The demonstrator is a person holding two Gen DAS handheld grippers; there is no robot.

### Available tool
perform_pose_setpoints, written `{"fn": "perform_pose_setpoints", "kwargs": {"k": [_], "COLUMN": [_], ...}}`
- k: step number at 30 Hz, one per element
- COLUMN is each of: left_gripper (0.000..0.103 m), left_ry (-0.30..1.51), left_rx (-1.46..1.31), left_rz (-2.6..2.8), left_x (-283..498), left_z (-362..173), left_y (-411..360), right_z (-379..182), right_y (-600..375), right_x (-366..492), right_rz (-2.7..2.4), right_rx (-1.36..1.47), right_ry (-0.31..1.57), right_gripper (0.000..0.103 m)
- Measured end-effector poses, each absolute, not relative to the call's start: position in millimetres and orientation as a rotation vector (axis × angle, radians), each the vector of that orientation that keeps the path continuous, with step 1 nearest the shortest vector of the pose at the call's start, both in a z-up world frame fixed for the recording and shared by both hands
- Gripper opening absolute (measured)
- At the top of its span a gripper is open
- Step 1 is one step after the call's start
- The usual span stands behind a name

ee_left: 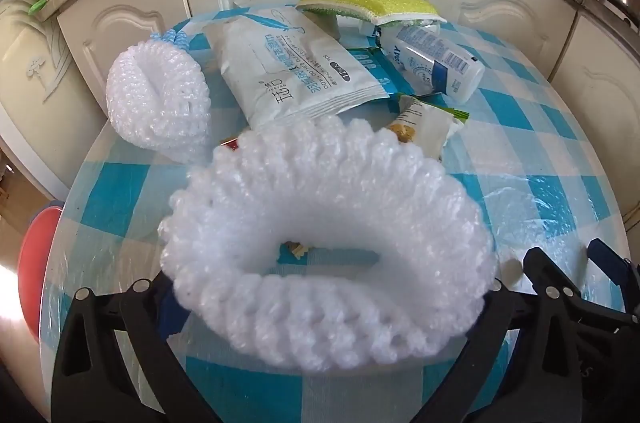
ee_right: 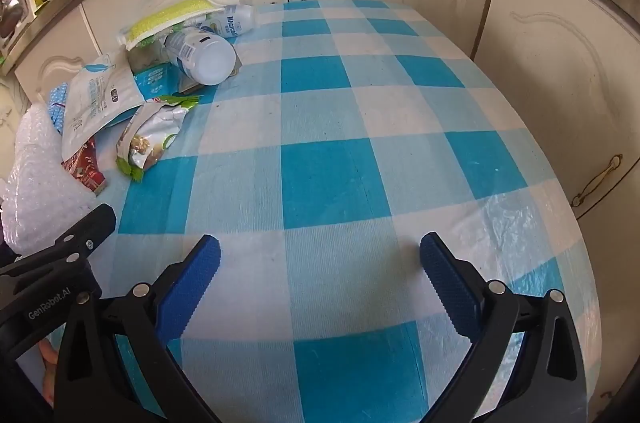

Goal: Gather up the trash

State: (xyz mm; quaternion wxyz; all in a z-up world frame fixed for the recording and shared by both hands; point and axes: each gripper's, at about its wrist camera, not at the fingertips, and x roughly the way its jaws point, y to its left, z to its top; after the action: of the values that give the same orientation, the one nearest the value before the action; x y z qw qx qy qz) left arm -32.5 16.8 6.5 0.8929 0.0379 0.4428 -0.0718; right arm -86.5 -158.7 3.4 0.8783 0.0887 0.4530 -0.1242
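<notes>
We see a tablecloth (ee_right: 332, 179) checked in bright blue, pale blue and white. At its far left corner lie a yellow-green sponge (ee_left: 370, 3), a white-and-blue bottle (ee_left: 434, 63) and white foam nets (ee_left: 328, 243).

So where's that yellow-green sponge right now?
The sponge lies at the far edge of the checked table, by the cabinets, propped on a white bottle; the right wrist view shows it far left.

Checked-cloth table (ee_right: 360, 151) carries foam nets (ee_left: 160, 99), wrappers (ee_right: 148, 139), bottle (ee_right: 204, 57).
</notes>
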Motion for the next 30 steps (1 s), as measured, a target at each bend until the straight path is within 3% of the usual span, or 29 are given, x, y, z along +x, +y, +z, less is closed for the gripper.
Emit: {"fn": "perform_pose_setpoints", "kwargs": {"k": [11, 30], "left_gripper": [0.099, 0.099], "left_ry": [0.809, 0.578], "left_rx": [0.086, 0.010], "left_rz": [-0.248, -0.208], "left_x": [-88, -145], "left_z": [46, 146], "left_y": [41, 96], "right_z": [38, 172], "right_y": [-145, -117], "right_x": [-133, -219], "right_rz": [-0.264, -0.262], "right_rx": [0.126, 0.069], "right_ry": [0.826, 0.440], "right_gripper": [0.099, 0.099]}}
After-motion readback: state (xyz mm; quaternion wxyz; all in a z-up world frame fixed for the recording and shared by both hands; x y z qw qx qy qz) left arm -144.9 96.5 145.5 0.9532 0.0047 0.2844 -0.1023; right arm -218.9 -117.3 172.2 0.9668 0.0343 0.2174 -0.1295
